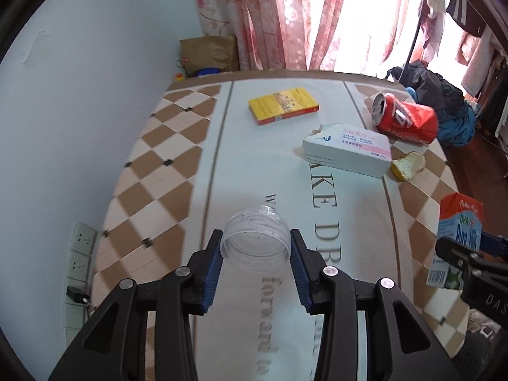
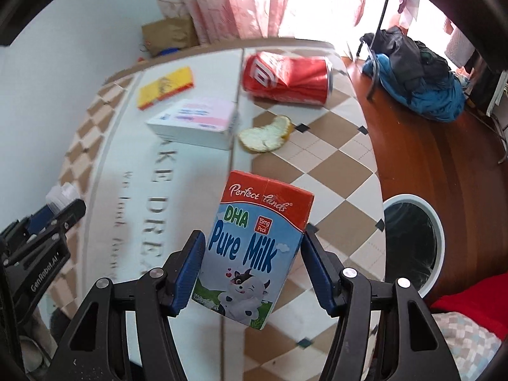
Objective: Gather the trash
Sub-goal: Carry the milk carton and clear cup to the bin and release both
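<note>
Our left tool [image 1: 255, 247] clamps a clear, ribbed plastic cup [image 1: 255, 241] by its sides, held above the worktop [image 1: 177, 146] with its checkered brown-and-cream cloth. Our right tool [image 2: 252, 254] grips a small red-and-blue "Pure Milk" carton [image 2: 254, 250] between its blue pads, tilted and lifted clear of the cloth. On the floor at the right stands a white-rimmed round bin with a dark liner [image 2: 412, 247], near the worktop's edge. Still lying on the cloth are a crushed red drink can [image 2: 287, 79], a white-and-pink cardboard box [image 2: 197, 122], a flat yellow packet [image 2: 166, 87] and a piece of citrus peel [image 2: 265, 135].

We judge the risks plain: the thin cup could buckle or spring free under the squeeze, and the tilted carton, held only by its edges, could slip before it reaches the bin, or miss the opening.
</note>
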The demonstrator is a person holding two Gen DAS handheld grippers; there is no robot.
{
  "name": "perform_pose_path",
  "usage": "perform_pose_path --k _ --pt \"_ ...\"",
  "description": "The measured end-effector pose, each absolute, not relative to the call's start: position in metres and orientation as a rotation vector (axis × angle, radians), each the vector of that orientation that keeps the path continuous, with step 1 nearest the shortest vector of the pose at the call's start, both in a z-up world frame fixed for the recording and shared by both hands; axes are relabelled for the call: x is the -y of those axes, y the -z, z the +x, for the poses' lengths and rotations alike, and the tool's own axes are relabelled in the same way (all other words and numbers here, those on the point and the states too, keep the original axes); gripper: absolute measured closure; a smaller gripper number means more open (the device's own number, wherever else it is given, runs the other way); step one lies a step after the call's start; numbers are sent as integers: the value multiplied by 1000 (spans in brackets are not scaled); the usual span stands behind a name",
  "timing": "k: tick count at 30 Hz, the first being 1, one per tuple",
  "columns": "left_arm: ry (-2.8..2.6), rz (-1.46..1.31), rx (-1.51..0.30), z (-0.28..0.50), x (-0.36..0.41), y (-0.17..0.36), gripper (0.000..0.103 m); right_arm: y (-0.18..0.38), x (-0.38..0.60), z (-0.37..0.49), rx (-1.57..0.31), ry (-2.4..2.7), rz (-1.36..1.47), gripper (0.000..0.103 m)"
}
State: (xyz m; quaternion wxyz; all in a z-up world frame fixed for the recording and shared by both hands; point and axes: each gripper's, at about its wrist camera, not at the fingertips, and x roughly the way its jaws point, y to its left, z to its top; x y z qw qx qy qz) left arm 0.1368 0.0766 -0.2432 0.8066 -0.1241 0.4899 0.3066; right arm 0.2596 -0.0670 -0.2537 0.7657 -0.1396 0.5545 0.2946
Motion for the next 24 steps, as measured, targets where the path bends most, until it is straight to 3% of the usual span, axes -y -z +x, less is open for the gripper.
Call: perform_pose_path --k 15,20,24 --pt "-491 -170 -873 152 23 129 66 117 200 268 -985 -653 -68 39" --pt "-376 -134 -872 201 84 126 66 113 277 290 -974 -555 -31 39" --pt "-275 -121 -908 249 137 148 66 141 335 319 -1020 -465 -5 39"
